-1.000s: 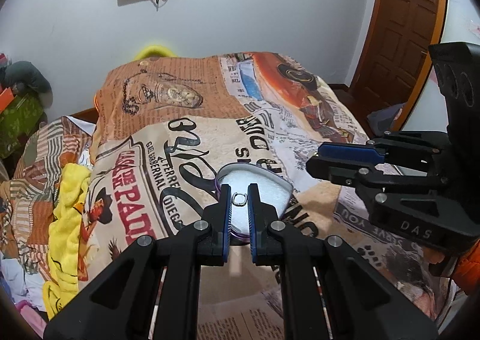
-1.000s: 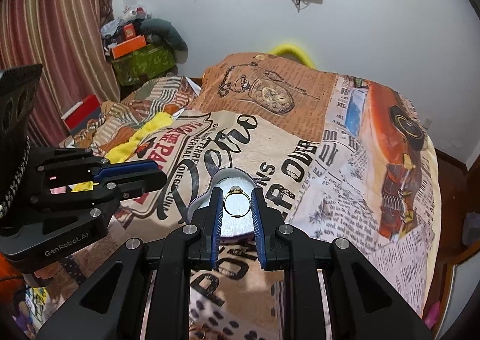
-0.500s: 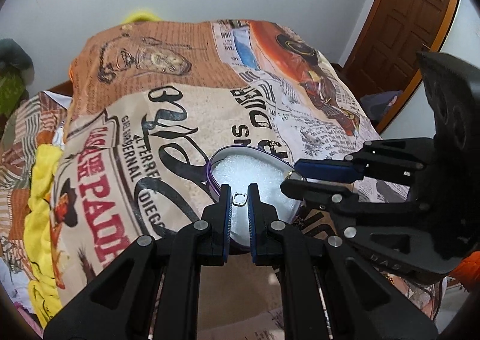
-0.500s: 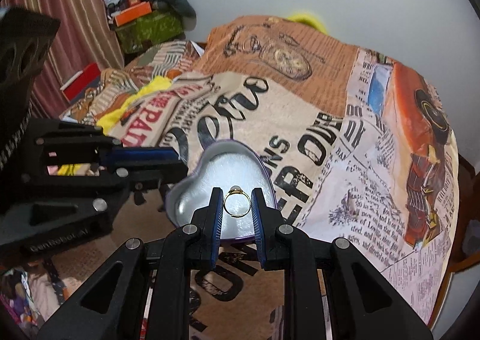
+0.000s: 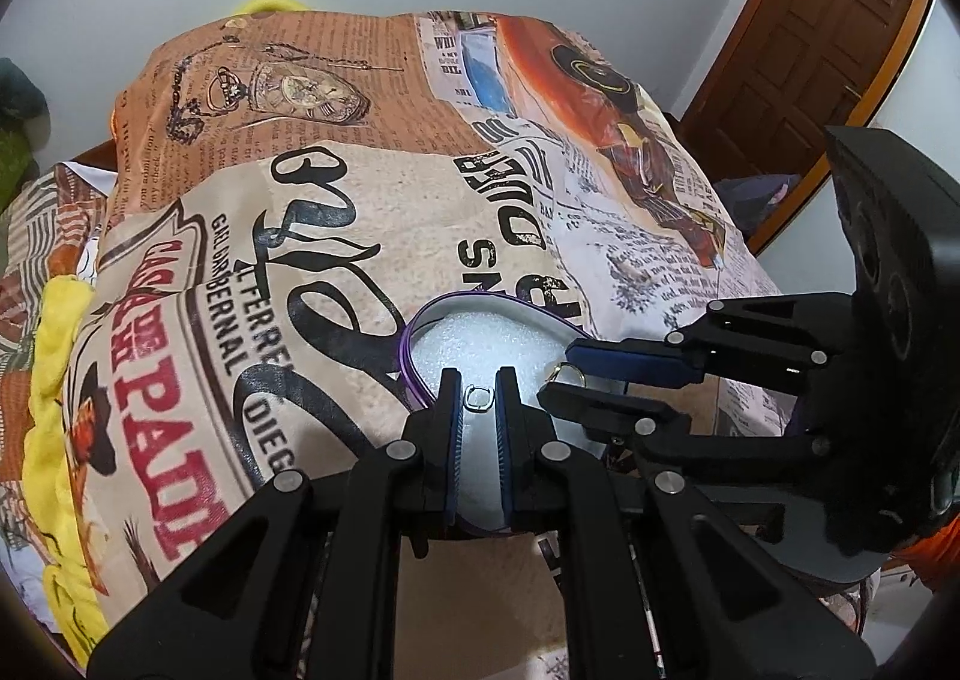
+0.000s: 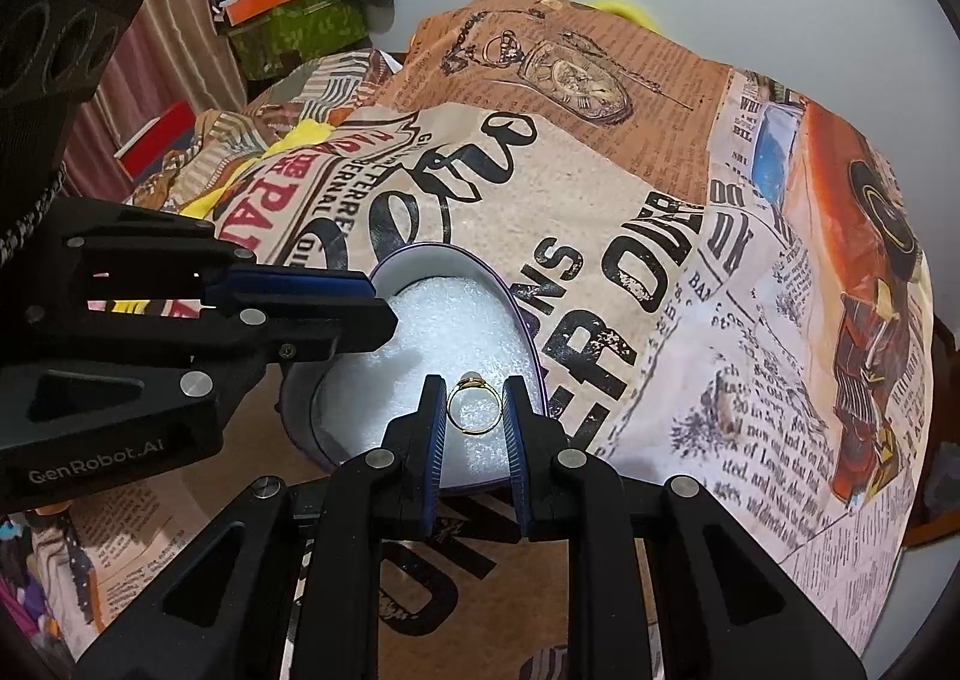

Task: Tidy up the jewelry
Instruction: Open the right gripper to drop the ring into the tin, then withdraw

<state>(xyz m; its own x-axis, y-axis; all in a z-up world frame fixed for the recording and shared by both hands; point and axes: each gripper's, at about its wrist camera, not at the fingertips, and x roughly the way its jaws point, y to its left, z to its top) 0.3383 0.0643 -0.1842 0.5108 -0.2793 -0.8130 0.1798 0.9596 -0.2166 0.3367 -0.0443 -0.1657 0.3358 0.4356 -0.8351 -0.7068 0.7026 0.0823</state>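
Note:
A heart-shaped box (image 5: pixel 420 344) with a purple rim and white foam lining lies open on the printed bedspread; it also shows in the right wrist view (image 6: pixel 408 272). My left gripper (image 5: pixel 479 380) is shut on a small silver ring (image 5: pixel 478 397) just above the foam. My right gripper (image 6: pixel 474 386) is shut on a gold ring (image 6: pixel 473 409) with a pale stone, over the box's near part. In the left wrist view the right gripper (image 5: pixel 561 377) comes in from the right with the gold ring (image 5: pixel 570 374) at its tips.
The bedspread (image 6: pixel 600 188) covers the bed. A yellow cloth (image 5: pixel 54 380) lies at its left edge. Boxes and clutter (image 6: pixel 288 8) stand by a curtain at the far left. A wooden door (image 5: pixel 828 32) stands at the right.
Both grippers have moved down and closer to the heart-shaped box, each still holding its ring. They now sit close together over the foam.

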